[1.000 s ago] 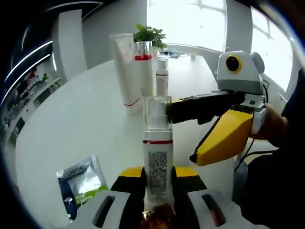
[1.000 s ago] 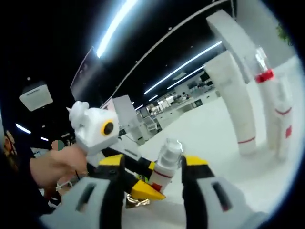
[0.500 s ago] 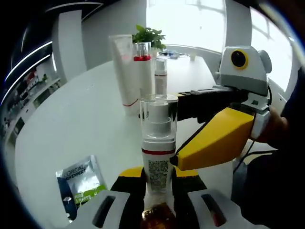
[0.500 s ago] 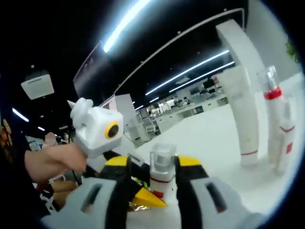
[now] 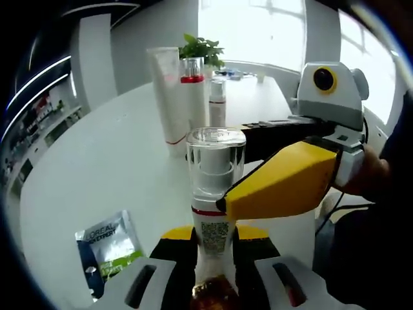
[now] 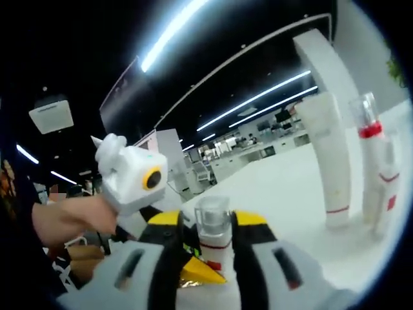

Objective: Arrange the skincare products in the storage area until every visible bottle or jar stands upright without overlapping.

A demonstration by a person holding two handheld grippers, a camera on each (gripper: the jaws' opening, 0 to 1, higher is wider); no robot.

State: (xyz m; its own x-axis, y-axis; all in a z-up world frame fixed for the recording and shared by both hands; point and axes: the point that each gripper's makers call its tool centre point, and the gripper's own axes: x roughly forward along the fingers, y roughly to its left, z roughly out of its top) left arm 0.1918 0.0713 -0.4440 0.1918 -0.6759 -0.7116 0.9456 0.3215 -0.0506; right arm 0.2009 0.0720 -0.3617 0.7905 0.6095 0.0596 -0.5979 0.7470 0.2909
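A white pump bottle (image 5: 216, 161) with a clear cap and a red band stands upright between the yellow-tipped jaws of my left gripper (image 5: 213, 237), which is shut on its lower body. My right gripper (image 5: 233, 194) reaches in from the right, one yellow jaw lying across the bottle just under the cap. In the right gripper view the same bottle (image 6: 212, 216) sits between the jaws of my right gripper (image 6: 205, 248), which press on its upper part. My left gripper (image 6: 193, 257) holds it from below there, with a hand behind it.
On the white round table (image 5: 97, 168) a tall white tube (image 5: 168, 93), a red-banded bottle (image 5: 193, 97) and a small bottle (image 5: 219, 106) stand upright together. A potted plant (image 5: 201, 46) is behind them. A sachet (image 5: 110, 245) lies flat at the near left.
The right gripper's jaws have narrowed onto the bottle. Its clear cap now looms larger in the left gripper view, and in the right gripper view the bottle went from tilted to upright.
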